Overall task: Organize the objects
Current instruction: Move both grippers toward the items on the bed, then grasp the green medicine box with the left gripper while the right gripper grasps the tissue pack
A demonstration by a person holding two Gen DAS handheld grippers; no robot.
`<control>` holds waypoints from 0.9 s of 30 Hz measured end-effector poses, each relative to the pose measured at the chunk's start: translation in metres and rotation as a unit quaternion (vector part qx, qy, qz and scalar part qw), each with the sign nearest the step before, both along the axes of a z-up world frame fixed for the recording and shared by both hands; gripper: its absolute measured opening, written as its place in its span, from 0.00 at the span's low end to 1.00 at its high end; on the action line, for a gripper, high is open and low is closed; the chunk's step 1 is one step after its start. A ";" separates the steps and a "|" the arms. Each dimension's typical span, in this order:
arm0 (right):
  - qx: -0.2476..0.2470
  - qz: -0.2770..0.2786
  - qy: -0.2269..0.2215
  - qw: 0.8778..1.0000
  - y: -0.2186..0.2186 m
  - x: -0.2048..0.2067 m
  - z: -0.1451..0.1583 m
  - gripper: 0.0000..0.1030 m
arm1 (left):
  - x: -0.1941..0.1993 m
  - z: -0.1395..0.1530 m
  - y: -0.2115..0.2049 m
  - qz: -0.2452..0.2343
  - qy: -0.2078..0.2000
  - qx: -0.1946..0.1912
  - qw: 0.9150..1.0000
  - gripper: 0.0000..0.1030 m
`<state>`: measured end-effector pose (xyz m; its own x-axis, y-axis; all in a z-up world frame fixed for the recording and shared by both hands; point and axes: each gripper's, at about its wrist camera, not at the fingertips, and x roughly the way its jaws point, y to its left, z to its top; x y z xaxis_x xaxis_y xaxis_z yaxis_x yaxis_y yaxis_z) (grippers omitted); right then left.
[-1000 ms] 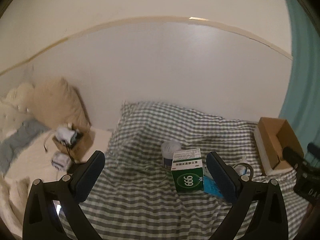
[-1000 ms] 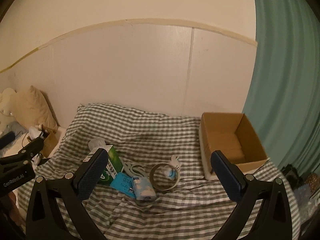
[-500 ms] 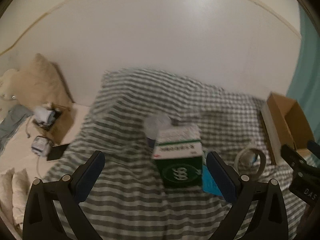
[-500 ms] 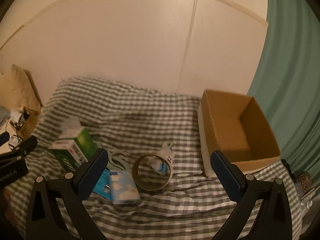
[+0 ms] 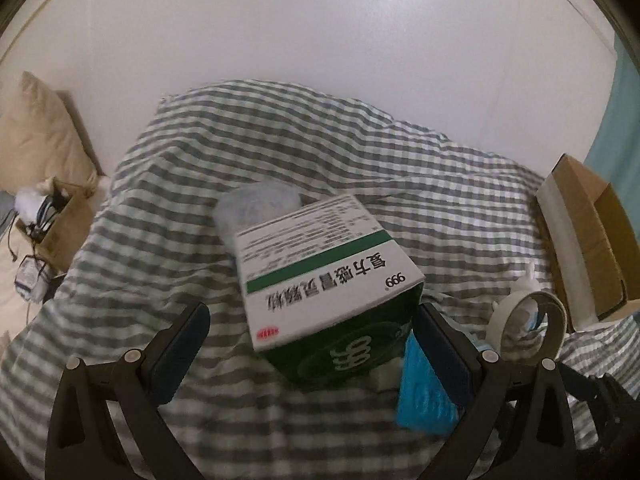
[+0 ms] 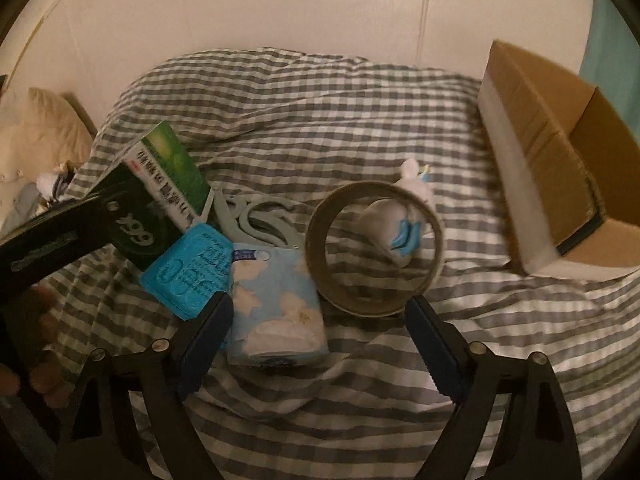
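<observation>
A green and white "999" medicine box [image 5: 332,296] stands on the checked bedcover, between the fingers of my open left gripper [image 5: 312,344]; it also shows in the right wrist view [image 6: 164,188]. A white cup [image 5: 256,208] lies behind it. A blue embossed pack [image 6: 188,272], a cloud-print tissue pack [image 6: 276,308], grey scissors [image 6: 256,220], a tape roll [image 6: 376,248] and a small white and blue toy [image 6: 400,220] lie close together. My open right gripper [image 6: 320,332] hovers just before the tissue pack and tape roll. An open cardboard box [image 6: 560,172] sits at the right.
The checked cover [image 6: 300,120] is rumpled and ends at a white wall. A beige pillow [image 5: 40,136] and a small brown box of cables [image 5: 56,220] lie at the left. A teal curtain [image 6: 612,52] hangs at the right.
Both grippers moved forward and down toward the objects. The medicine box now sits between the left fingers; the tissue pack and tape roll are close before the right gripper.
</observation>
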<state>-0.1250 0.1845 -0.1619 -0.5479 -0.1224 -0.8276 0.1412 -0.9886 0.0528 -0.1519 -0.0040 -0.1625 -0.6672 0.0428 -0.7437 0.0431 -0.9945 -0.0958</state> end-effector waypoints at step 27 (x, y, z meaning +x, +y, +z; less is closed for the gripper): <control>-0.026 0.040 0.006 0.999 -0.013 0.010 -0.003 0.13 | -0.010 -0.005 -0.001 0.010 -0.019 0.004 1.000 0.95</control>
<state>-0.1151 0.1719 -0.1648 -0.5444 -0.2098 -0.8122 0.2211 -0.9699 0.1023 -0.1614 -0.0049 -0.1671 -0.6397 0.0356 -0.7678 0.0673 -0.9925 -0.1020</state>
